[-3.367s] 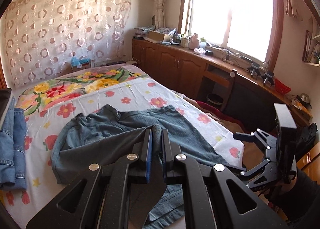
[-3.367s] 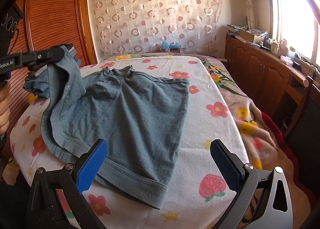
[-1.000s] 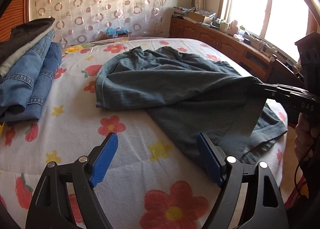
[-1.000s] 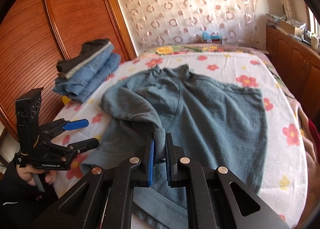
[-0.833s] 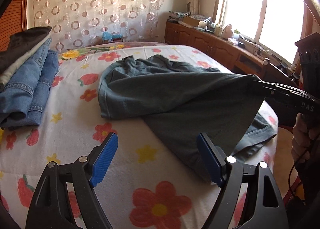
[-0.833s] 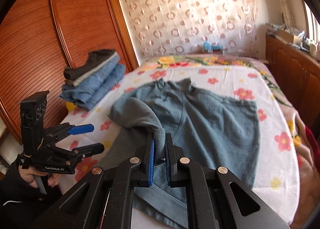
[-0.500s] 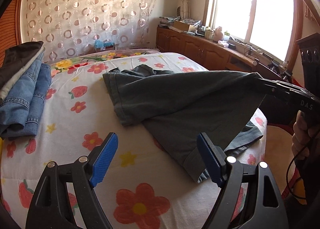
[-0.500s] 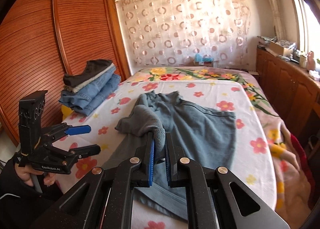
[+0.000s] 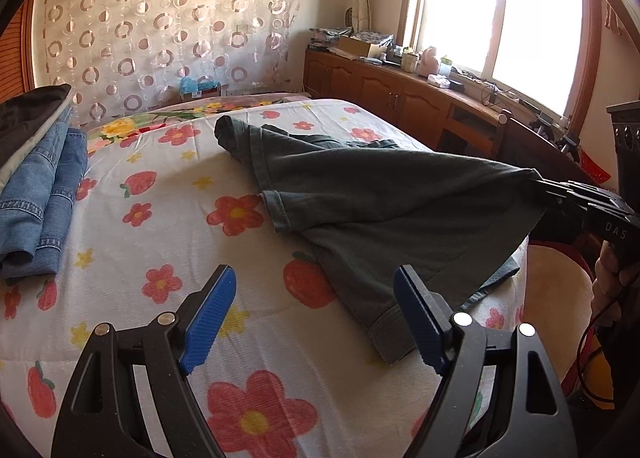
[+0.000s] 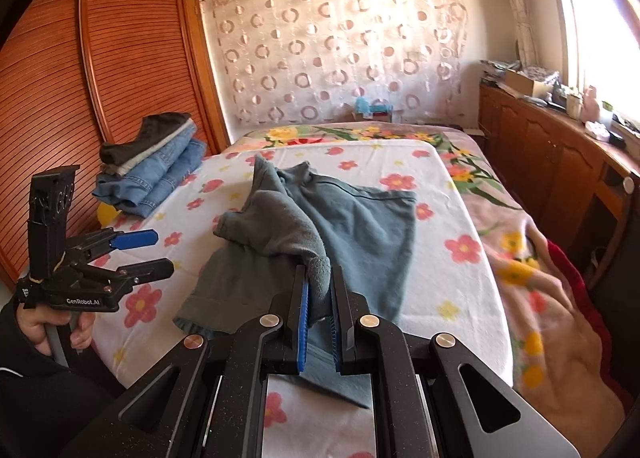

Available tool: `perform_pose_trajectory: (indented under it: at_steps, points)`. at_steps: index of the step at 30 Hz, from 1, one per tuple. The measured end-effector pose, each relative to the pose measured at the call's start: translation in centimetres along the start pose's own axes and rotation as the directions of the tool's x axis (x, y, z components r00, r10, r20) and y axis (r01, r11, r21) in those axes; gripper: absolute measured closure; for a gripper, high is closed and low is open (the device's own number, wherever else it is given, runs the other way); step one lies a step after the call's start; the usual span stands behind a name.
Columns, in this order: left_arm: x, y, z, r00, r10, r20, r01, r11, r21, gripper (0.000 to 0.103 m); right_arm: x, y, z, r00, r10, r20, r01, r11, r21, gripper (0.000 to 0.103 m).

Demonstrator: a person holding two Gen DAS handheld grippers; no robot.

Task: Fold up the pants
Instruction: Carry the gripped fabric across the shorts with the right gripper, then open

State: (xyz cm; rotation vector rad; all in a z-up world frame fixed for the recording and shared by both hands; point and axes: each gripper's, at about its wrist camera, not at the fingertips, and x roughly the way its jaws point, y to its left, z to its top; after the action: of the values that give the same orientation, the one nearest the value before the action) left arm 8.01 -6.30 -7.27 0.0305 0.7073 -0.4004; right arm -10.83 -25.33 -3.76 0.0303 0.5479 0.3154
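Observation:
Grey-blue pants [image 9: 372,193] lie across the floral bed sheet [image 9: 168,217], one part lifted off it. My right gripper [image 10: 319,298] is shut on a bunched edge of the pants [image 10: 352,225] and holds it up and stretched above the bed; it also shows in the left wrist view [image 9: 568,193] at the right. My left gripper [image 9: 312,318] is open and empty, low over the sheet just left of the pants' near hem; in the right wrist view [image 10: 144,254] it is at the left, held by a hand.
A stack of folded jeans [image 9: 36,185] with a dark garment on top lies at the bed's left side [image 10: 152,165]. A wooden wardrobe [image 10: 80,77] stands left of the bed. Wooden cabinets [image 9: 400,97] with clutter run under the window at right.
My right gripper has pulled the gripped pants edge back and up, dragging the pants toward the near edge of the bed. My left gripper, shut on the pants at first, stays open and empty.

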Motion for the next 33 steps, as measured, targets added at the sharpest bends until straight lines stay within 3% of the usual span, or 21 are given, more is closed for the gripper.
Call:
perform_pose_trajectory:
  at_steps: [18,28,33]
  points:
    - [2.6,-1.8,0.2,0.999,-0.013,-0.048,0.014,0.999,0.034,0.021,1.3,-1.2,-1.6,0.990,-0.015,-0.141,0.026,0.997,0.078,0.094]
    - [4.0,-2.0,0.4,0.997,0.004,-0.071,-0.001,0.999,0.045,0.021,0.9,-1.3,-1.5,0.990,-0.002,-0.143,0.016,0.995,0.099,0.094]
    - [4.8,-1.7,-0.2,0.994,0.018,-0.106,-0.014,0.999,0.040,0.021,1.0,-2.0,-1.9,0.990,-0.021,-0.142,0.033,0.995,0.089,0.085]
